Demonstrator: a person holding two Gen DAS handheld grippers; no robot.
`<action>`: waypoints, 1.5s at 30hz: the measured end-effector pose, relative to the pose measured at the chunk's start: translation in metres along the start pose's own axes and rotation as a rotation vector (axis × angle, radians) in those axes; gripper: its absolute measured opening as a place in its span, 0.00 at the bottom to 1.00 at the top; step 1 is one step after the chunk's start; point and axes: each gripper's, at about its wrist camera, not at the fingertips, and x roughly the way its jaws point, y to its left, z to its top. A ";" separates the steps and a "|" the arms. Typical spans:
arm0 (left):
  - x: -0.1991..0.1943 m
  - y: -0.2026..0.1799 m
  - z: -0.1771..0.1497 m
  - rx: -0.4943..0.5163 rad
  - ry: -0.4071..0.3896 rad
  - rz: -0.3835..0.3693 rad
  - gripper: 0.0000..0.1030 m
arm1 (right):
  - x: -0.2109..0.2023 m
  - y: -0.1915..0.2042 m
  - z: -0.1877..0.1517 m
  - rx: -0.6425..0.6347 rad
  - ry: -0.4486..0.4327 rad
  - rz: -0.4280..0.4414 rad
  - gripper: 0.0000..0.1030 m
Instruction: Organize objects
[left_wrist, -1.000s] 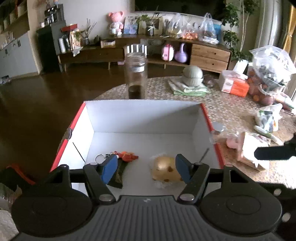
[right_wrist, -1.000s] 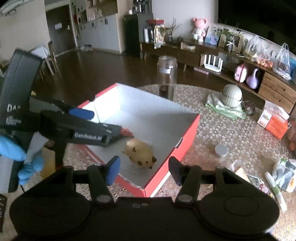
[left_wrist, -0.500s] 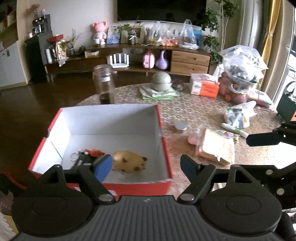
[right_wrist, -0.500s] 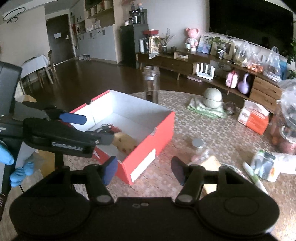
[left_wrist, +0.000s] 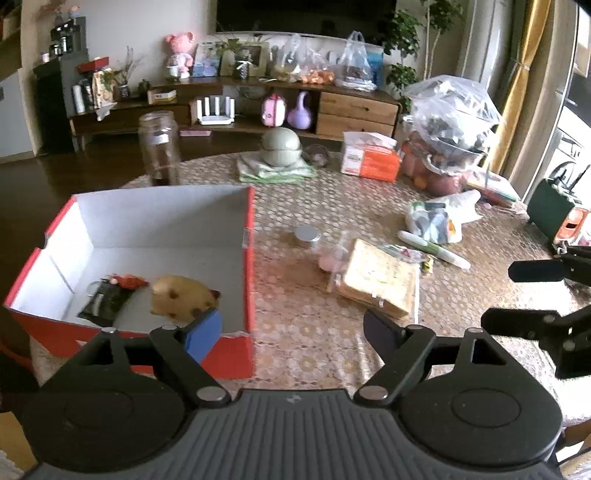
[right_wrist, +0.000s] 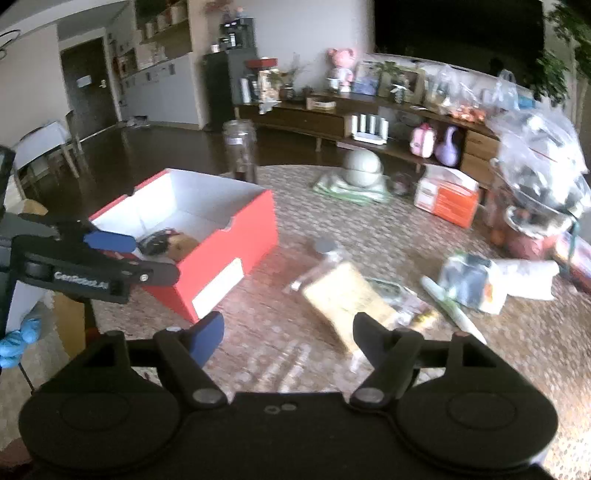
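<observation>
A red box (left_wrist: 251, 266) with a white inside sits at the table's left; it also shows in the right wrist view (right_wrist: 236, 240). In it lie a yellow spotted toy (left_wrist: 183, 297) and a dark keychain (left_wrist: 109, 295). A flat yellow packet (left_wrist: 380, 282) lies right of the box, seen too in the right wrist view (right_wrist: 347, 295). My left gripper (left_wrist: 291, 328) is open and empty, above the box's near right corner. My right gripper (right_wrist: 288, 332) is open and empty, just short of the packet.
A metal lid (left_wrist: 306, 235), a pink item (left_wrist: 330, 260), a white tube (left_wrist: 436, 249) and bagged goods (left_wrist: 436, 221) lie on the table. A glass jar (left_wrist: 159, 147), a green bowl (left_wrist: 282, 149) and an orange box (left_wrist: 369, 158) stand behind.
Both grippers have swung right, away from over the box toward the loose items on the table. The toy stays in the box. Both stay open.
</observation>
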 end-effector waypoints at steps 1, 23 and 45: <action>0.002 -0.004 0.000 0.002 0.002 -0.007 0.83 | -0.002 -0.006 -0.003 0.008 -0.001 -0.009 0.75; 0.104 -0.098 0.008 0.071 0.085 -0.027 1.00 | 0.022 -0.145 -0.044 0.171 0.078 -0.219 0.75; 0.225 -0.112 0.065 -0.365 0.264 0.294 1.00 | 0.088 -0.197 -0.040 0.218 0.123 -0.205 0.75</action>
